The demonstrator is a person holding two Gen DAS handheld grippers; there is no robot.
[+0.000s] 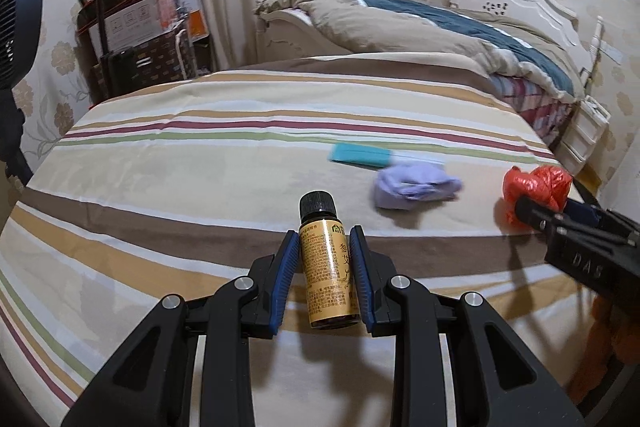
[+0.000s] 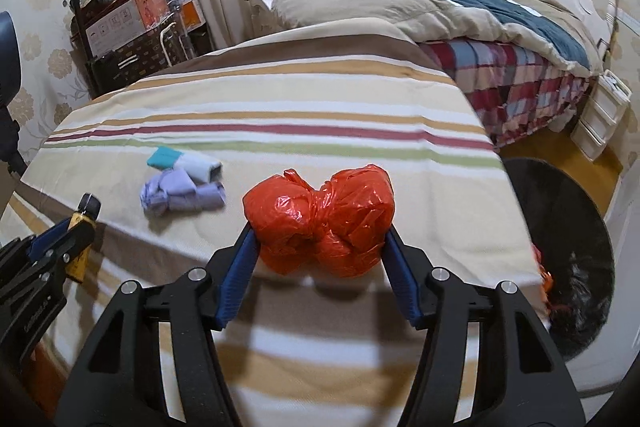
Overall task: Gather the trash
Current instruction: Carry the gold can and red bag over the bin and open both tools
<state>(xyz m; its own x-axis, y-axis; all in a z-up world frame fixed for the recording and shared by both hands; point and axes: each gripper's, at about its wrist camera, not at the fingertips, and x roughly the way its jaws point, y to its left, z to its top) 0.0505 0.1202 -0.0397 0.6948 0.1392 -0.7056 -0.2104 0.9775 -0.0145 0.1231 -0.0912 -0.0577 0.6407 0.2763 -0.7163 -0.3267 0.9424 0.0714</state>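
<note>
Left wrist view: my left gripper is clamped on a small brown bottle with a yellow label and a black cap; both blue pads press on its sides and the cap points away from me. The bottle is carried above the striped sheet. Farther out on the sheet lie a teal packet and, just beside it, a crumpled lilac cloth. At the right edge my right gripper shows with the red plastic bag at its tips.

Right wrist view: my right gripper has its jaws set wide around the red plastic bag, a knotted bundle; each pad meets one flank, so I judge it clamped, though the film yields. The bag sits near the right-hand edge of the sheet. Beyond that edge, low on the floor, stands a dark bin with something orange at its rim. The teal packet and the lilac cloth remain uncollected, to the left.

Assessment: the step in hand is carrying both items to the bin. I should keep pressure even on the bag, since slack film can slip, lift it clear of the sheet's edge before swinging right, and release only over the bin's mouth. The bottle wants a steady grip throughout.
</note>
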